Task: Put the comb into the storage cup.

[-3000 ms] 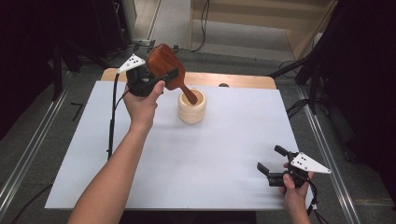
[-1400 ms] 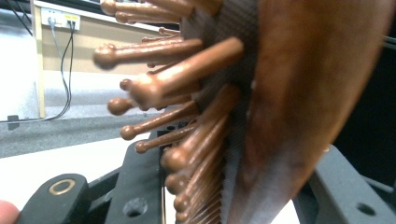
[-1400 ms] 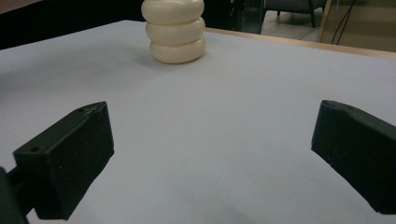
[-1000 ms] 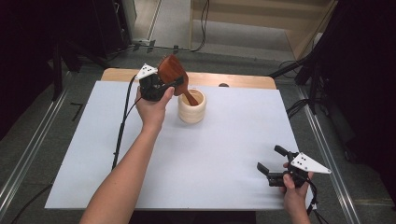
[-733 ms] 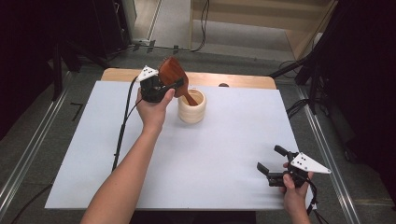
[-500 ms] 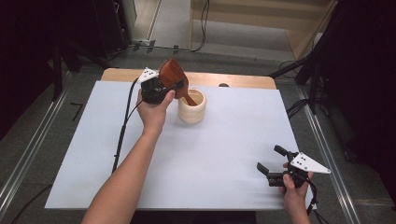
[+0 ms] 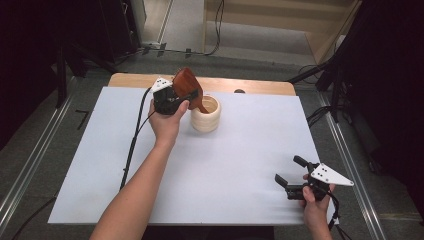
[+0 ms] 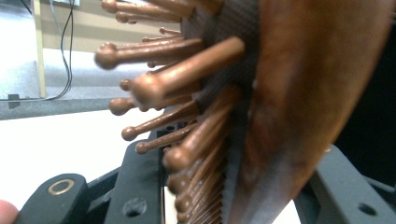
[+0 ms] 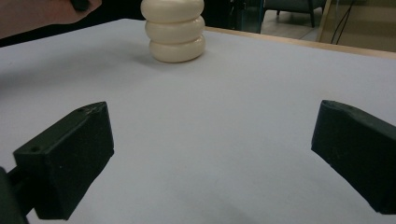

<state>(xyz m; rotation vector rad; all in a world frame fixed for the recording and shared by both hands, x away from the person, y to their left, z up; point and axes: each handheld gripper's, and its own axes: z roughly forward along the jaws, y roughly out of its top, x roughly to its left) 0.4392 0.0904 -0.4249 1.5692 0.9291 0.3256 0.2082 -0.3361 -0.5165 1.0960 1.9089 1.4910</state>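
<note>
A brown wooden hairbrush (image 7: 186, 86) is held upright by my left gripper (image 7: 172, 98), which is shut on its head. The handle slants down into a cream ribbed holder (image 7: 205, 114) at the back middle of the white mat. In the left gripper view the brush's rounded bristle pins (image 8: 182, 88) and wooden back (image 8: 308, 93) sit between the black jaws. My right gripper (image 7: 294, 172) rests at the mat's front right, open and with nothing in it. Its own view looks across the mat at the cream ribbed holder (image 9: 174, 29).
The white mat (image 7: 100, 165) covers a wooden table whose back edge (image 7: 250, 85) shows. A black cable (image 7: 131, 145) trails from the left gripper across the mat's left side. Metal rails (image 7: 30, 165) run along both sides. Cables lie on the floor behind.
The left gripper has carried the brush right and down, toward the holder, so the handle now sits deeper in it. The right gripper has stayed still.
</note>
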